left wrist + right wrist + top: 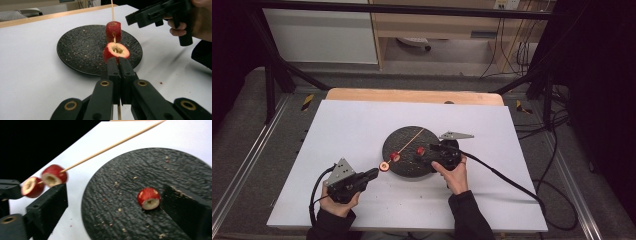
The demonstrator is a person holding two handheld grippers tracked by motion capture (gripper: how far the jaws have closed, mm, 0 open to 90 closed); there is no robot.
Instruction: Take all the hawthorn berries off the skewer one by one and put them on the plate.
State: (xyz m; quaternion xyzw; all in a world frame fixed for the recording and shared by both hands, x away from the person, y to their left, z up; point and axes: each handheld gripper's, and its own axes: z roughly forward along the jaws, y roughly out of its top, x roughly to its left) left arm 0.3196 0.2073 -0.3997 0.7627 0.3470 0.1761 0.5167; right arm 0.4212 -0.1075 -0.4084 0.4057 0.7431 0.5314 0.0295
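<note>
Step judged: threading fruit pieces onto skewer (112, 10); next is loose piece (149, 198) lying on black plate (190, 167); close squarely on its red sides, keep cored hole facing skewer tip, hold stick level; right gripper (113, 202) fingers released, wide apart either side of loose piece, not pressing it; left gripper (119, 75) fingers clenched on skewer's near end, beside plate's edge over tabletop (347, 130); two pieces (115, 51) already threaded.
</note>
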